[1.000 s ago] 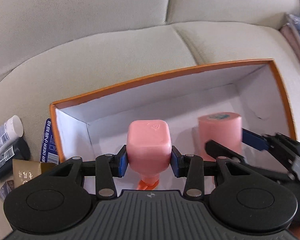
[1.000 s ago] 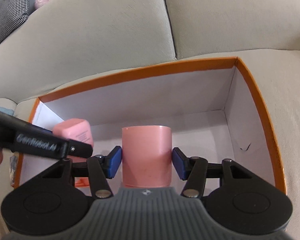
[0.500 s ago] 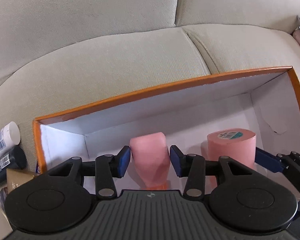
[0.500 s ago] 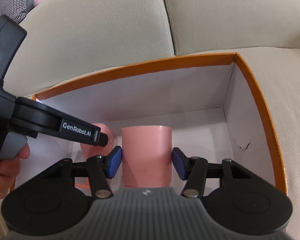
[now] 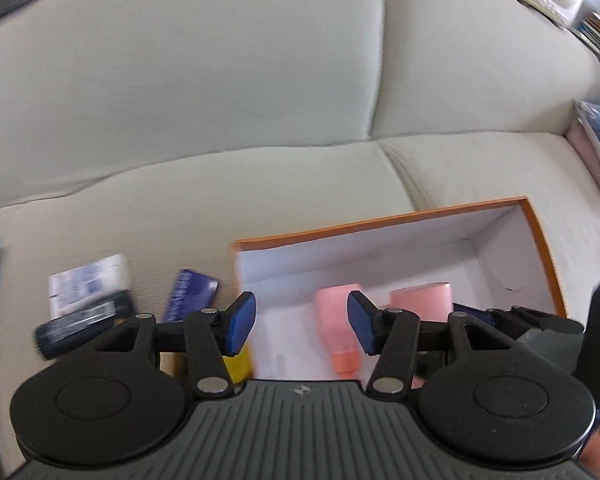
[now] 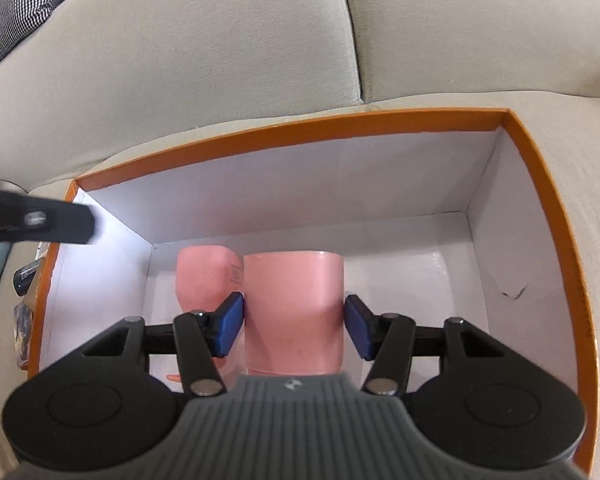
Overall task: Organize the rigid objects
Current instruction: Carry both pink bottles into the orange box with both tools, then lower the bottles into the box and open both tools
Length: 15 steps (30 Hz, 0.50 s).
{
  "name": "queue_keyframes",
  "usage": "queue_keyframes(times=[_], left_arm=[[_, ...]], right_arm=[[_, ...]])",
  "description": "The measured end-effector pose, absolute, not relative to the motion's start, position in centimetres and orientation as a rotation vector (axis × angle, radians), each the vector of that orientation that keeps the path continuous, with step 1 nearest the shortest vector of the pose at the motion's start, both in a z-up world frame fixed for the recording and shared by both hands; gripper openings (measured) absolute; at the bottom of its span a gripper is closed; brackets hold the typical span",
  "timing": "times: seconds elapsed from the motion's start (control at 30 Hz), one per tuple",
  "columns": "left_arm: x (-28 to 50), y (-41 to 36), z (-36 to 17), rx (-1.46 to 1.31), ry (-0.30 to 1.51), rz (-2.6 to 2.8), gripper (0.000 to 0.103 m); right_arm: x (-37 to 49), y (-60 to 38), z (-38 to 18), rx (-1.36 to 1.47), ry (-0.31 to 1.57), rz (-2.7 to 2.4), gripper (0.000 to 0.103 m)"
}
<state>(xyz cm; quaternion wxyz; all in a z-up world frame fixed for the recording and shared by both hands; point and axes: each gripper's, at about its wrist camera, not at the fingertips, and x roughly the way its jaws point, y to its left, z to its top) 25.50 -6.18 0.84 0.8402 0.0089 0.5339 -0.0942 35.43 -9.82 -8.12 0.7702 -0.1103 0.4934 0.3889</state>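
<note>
An orange-rimmed white box [image 5: 380,224] [image 6: 300,124] lies on a beige sofa. Inside it a pink bottle [image 5: 338,332] [image 6: 204,276] stands cap down, leaning beside a pink cylinder [image 6: 294,304] [image 5: 422,300]. My left gripper [image 5: 302,320] hangs above the box's left end. Its jaws are opening, and nothing is between the blue pads. The bottle sits lower, apart from them. My right gripper [image 6: 294,324] reaches down into the box with its pads pressed on both sides of the cylinder, which rests on the box floor.
Left of the box on the seat lie a white tube [image 5: 88,286], a dark tube [image 5: 80,324], a blue packet [image 5: 190,296] and a yellow item [image 5: 238,360]. The sofa back rises behind. A checked cloth [image 6: 12,12] lies at the far left.
The left gripper let go of the pink bottle, opened wider, and rose away to the left. The bottle stays cap down in the box. The right gripper and cylinder have not moved.
</note>
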Motion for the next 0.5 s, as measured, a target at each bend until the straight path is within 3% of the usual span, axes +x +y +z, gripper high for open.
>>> queue_keyframes(times=[0.13,0.3,0.5], left_arm=[[24.7,-4.6,-0.1,0.002,1.157,-0.182,0.059],[24.1,-3.5,-1.9,-0.054,1.220,-0.193,0.034],[24.1,-2.8,-2.2,-0.091,1.220,-0.214,0.025]], right_arm=[[35.7,-8.6,-8.0,-0.269,1.096,0.824,0.057],[35.9,-7.5,-8.8,-0.274,1.171,0.808,0.057],[35.7,-6.1,-9.3,-0.265,1.234,0.807,0.057]])
